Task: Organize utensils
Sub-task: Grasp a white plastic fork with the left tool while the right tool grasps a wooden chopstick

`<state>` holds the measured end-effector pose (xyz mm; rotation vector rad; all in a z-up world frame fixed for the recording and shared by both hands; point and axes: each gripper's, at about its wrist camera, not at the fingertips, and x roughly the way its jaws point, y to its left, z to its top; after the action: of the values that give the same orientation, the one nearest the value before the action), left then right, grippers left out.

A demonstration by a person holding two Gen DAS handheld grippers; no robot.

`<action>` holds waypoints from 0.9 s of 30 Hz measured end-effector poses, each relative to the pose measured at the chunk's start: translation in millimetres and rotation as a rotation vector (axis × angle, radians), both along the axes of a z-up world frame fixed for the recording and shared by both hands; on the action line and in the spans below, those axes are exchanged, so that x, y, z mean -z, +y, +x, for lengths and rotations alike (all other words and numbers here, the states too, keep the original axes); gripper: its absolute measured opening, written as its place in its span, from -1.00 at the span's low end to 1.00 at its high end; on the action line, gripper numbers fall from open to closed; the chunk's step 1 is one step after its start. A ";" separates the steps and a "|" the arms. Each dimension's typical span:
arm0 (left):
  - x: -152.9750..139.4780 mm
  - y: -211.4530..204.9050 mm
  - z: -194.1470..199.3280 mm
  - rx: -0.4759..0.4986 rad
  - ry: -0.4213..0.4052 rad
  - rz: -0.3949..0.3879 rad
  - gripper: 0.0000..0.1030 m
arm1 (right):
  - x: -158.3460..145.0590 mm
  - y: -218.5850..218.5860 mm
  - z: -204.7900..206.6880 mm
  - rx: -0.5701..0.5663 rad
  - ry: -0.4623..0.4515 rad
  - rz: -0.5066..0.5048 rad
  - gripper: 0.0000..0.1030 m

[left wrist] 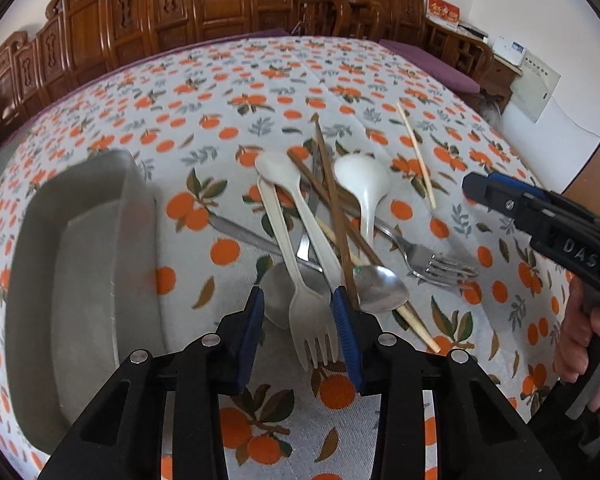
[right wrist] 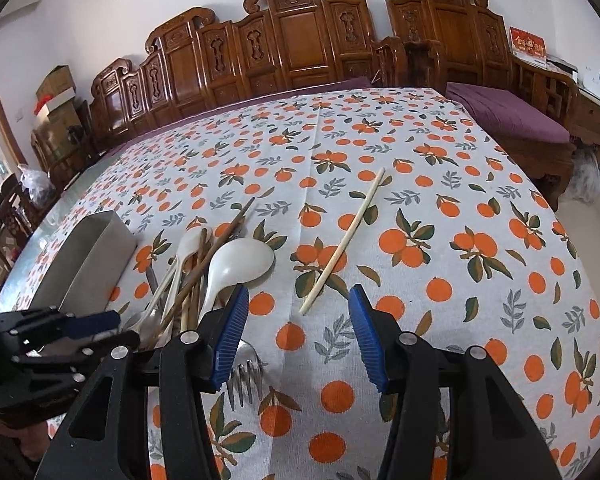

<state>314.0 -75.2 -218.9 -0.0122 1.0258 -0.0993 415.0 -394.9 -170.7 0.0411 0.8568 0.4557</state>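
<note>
- The left hand-held gripper [left wrist: 300, 320] is low over the pile of utensils. Its two blue fingers [left wrist: 256, 312] sit on either side of the white plastic fork [left wrist: 314, 324]. They are close to the fork's head, but I cannot tell if they squeeze it yet.
- The fork's prongs point to 6 o'clock in the left view. Its long handle runs up toward 12 o'clock, into the pile.
- The right hand-held gripper [right wrist: 296, 332] is wide open and holds nothing. It hovers over the orange-print tabletop [right wrist: 460, 200].
- A pale chopstick [right wrist: 344, 244] lies alone on the cloth, at 12 o'clock from the right hand-held gripper, apart from the pile.
- A metal fork [right wrist: 244, 376] lies just beside the right gripper's left finger, with its prongs pointing to 6 o'clock.
- The pile holds a white plastic spoon [left wrist: 280, 172], a big white ladle spoon [left wrist: 362, 184], brown chopsticks [left wrist: 332, 200], a metal spoon [left wrist: 380, 288] and a metal knife [left wrist: 252, 238]. They cross over each other.
- A grey metal tray [left wrist: 84, 240] sits at 9 o'clock from the pile in the left view. I see nothing inside it.
- Carved wooden chairs [right wrist: 300, 40] stand behind the tabletop at 12 o'clock.
</note>
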 end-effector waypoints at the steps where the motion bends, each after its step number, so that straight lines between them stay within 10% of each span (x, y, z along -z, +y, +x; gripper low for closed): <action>1: 0.4 0.4 -1.2 -0.001 -0.001 0.003 -0.34 | 0.5 0.6 0.5 -0.001 0.000 0.000 0.05; 14: -14.0 11.4 -23.9 0.022 -0.044 -0.042 -0.61 | 5.6 3.6 15.6 0.012 0.013 -0.007 0.05; 16: -16.7 13.7 -27.4 0.024 -0.037 -0.047 -1.00 | 7.3 6.4 19.2 0.007 0.010 -0.020 0.05; 27: -25.3 26.6 -32.2 0.016 -0.057 -0.052 -1.00 | 22.1 18.5 43.6 0.002 0.030 -0.068 -0.04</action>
<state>281.8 -48.6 -193.6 -0.0484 0.9660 -0.1404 458.6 -376.4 -192.8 -0.0136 0.9014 0.4243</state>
